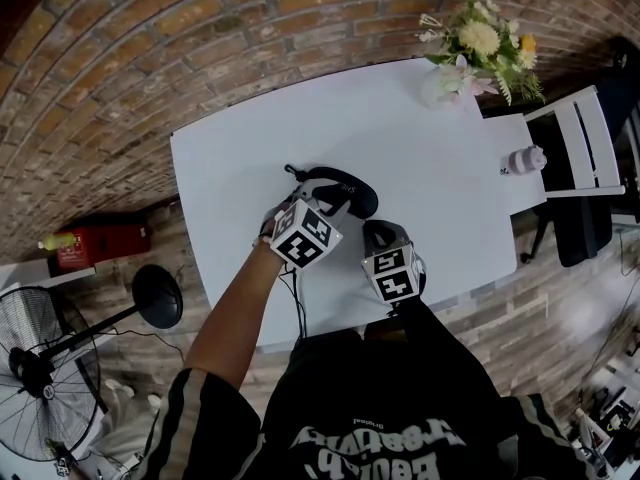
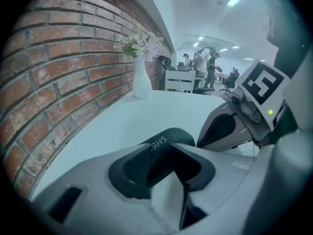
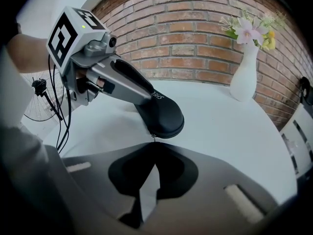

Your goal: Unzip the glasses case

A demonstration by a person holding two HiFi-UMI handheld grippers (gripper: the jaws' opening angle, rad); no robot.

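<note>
The person's left forearm (image 1: 235, 313) reaches from the near edge out over the white table (image 1: 420, 158), and both hand-held grippers sit side by side above the table's near half.

The right gripper (image 3: 152, 143), on the right and slightly nearer, has its jaws brought fully together. Their tips meet the small metal zip pull (image 3: 153, 137) at the case's rounded near end. The pull is tiny in the right gripper view, so it only appears to be pinched between them.

The left gripper (image 2: 166, 153), just to the left, is clamped across the black glasses case (image 3: 160, 112). One ribbed pad (image 2: 139, 163) presses on the case's left side and the other jaw is against its right side.

The case is at the near middle of the table, between the two grippers. Its white lettering faces up, and its long body runs away to the far left from the right gripper's tips.

Farther off, at the table's far right corner, a white vase (image 3: 244, 77) holds pale flowers (image 1: 485, 38). A white chair (image 1: 585, 143) stands beyond the table's right end. A red brick wall (image 3: 186, 38) runs along the far side.
</note>
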